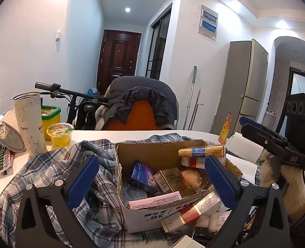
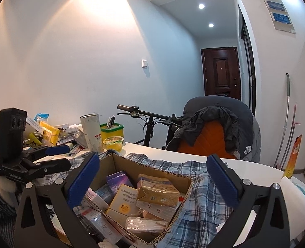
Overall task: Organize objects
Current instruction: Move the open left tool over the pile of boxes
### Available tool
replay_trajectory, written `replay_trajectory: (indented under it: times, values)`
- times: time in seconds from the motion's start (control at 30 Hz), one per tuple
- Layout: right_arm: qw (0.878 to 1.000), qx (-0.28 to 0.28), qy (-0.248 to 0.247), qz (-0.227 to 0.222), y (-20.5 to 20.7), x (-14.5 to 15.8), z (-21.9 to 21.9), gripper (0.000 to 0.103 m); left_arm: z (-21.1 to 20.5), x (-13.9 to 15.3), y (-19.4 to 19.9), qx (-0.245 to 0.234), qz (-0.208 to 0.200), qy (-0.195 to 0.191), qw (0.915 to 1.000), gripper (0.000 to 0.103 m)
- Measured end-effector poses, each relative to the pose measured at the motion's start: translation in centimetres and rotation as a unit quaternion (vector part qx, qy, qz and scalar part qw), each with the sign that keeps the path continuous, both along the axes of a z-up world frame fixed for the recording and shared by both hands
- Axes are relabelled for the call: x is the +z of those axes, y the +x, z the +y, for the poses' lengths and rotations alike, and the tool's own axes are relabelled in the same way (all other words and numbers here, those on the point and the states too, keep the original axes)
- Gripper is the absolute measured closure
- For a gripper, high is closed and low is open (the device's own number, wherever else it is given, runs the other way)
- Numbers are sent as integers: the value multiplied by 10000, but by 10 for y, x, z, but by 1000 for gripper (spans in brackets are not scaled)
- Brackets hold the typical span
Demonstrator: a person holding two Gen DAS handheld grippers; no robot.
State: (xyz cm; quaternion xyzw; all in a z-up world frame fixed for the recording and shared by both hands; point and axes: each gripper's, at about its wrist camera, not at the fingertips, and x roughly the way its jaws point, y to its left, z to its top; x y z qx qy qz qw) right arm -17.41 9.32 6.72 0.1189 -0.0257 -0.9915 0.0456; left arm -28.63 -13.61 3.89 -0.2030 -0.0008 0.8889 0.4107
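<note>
Item: cardboard box [image 1: 152, 212] of small packets, on the plaid shirt [image 1: 55, 165] on the table [image 2: 255, 165]. My left gripper [image 1: 151, 183] and right gripper [image 2: 152, 178] both gape empty (nothing pinched). Best, I judge, to take one packet squarely, clear of the box wall.

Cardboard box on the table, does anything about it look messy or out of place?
Yes. The cardboard box is overfilled: a gold tube lies across its top rim, packets jut out at angles, and a plaid shirt lies crumpled around it.

Two wrist cameras, both close above the cardboard box [image 1: 152, 188].
The left view looks over the box from its left, the right view from its right; both share the chair [image 2: 218, 128] behind the box.
</note>
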Motion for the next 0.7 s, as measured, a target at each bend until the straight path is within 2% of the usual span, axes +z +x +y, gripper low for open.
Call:
replay_trajectory:
  times: [0.3,0.47,0.57,0.63,0.7]
  values:
    - [10000,-15,47,-20,0,-1,-2,0,-5,4,1,-46,58,-66,10000,0]
    - [10000,-11,93,-30,1,-2,-1,0,-8,3,-3,-108,-160,13,9998,0]
    - [10000,-31,84,-25,2,-2,0,0,-6,3,-1,-107,-101,-108,9998,0]
    - [10000,-46,76,-30,2,-2,1,0,-6,5,1,-198,-47,-194,9996,0]
    - [10000,-55,66,-36,2,-2,2,0,-7,7,4,-520,-1,-355,9980,0]
